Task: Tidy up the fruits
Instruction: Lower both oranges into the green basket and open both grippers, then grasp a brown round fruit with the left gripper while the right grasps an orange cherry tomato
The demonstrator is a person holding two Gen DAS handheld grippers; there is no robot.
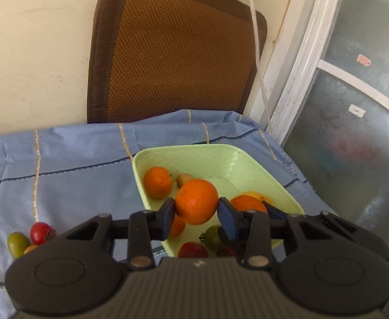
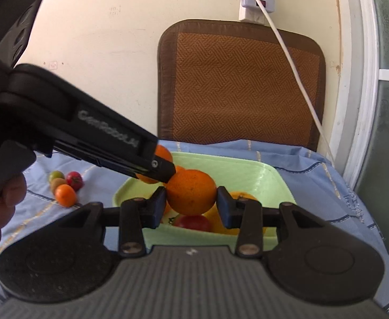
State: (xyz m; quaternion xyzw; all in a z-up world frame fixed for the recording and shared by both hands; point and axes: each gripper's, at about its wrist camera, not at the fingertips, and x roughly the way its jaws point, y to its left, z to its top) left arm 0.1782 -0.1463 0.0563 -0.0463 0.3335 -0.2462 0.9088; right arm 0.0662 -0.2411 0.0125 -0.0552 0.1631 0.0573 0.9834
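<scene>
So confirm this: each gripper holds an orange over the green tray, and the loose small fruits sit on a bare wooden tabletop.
Wrong on the surface. The loose small fruits sit on a blue checked cloth, as the right wrist view shows. Otherwise right: the left gripper and right gripper each hold an orange over the green tray.

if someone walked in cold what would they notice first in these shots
Each gripper is shut on an orange over the green tray: the left gripper holds one orange, the right gripper another orange. More fruit lies in the tray below. A few small fruits sit loose on the blue cloth, left of the tray.
</scene>
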